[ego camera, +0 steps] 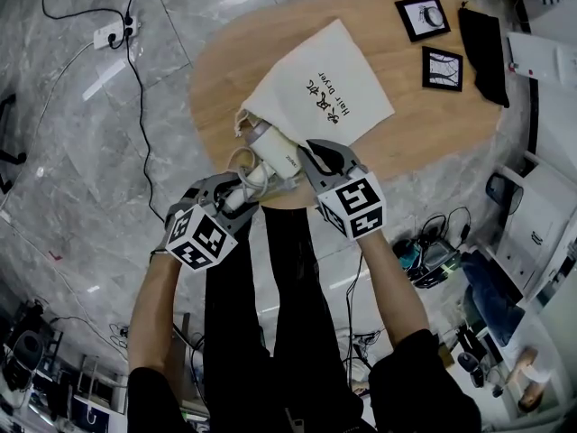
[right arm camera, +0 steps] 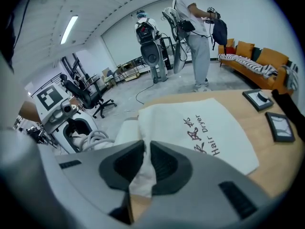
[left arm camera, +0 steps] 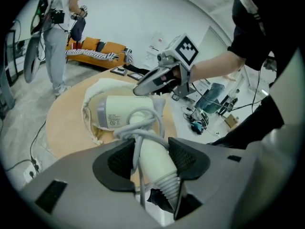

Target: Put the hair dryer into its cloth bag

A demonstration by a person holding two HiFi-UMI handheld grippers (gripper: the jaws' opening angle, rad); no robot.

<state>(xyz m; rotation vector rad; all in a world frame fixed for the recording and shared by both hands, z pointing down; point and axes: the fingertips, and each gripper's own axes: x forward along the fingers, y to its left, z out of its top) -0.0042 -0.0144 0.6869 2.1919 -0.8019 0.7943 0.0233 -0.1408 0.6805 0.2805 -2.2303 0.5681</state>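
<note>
Oval wood tabletop [ego camera: 433,124]; left fingers [left arm camera: 188,159] tight on dryer [left arm camera: 124,113], right fingers [right arm camera: 164,163] on cloth bag [right arm camera: 190,128]

I look down on an oval wooden table [ego camera: 433,124] standing on grey marble floor [ego camera: 72,197], with a power strip [ego camera: 108,34] at upper left. The right gripper view shows white walls, a ceiling light strip [right arm camera: 70,28] at upper left and an orange sofa [right arm camera: 257,51] at far right.

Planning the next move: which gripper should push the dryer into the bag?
Left, probably: the left gripper grips the hair dryer by its handle, while the right gripper pinches the cloth bag's edge.
</note>
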